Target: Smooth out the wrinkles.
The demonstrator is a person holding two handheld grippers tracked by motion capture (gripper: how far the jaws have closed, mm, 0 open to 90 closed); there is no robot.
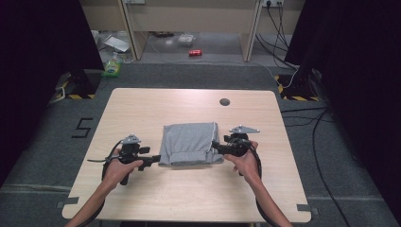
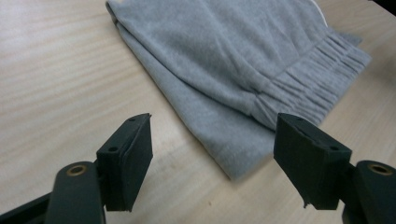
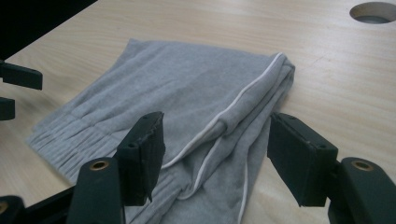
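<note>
**Kid:** What are your grabbers doing?

**Me:** My left gripper [image 1: 152, 160] has its two black jaws wide apart. Nothing is between them. It sits just beside the left side of the folded grey cloth [image 1: 190, 143], near the front corner. In the left gripper view that corner [image 2: 238, 168] lies on the wood between my jaws, a bit farther out, and they do not touch it.

**Kid:** And the other one?

**Me:** My right gripper [image 1: 216, 144] is spread wide too. It is at the right edge of the cloth. In the right gripper view the cloth [image 3: 196, 93] lies under and between the jaws, but the pads do not pinch it.

**Kid:** What does the cloth look like?

**Me:** It is soft and grey, folded into a flat pile. One end is all bunched up with little ridges [image 2: 322, 70]. A thin white line [image 3: 243, 100] runs along the right side.

**Kid:** Where is it?

**Me:** In the middle of the light wooden table [image 1: 189, 198], between my two hands. A small round hole [image 1: 224, 101] is in the table farther back, well apart from the cloth.
</note>
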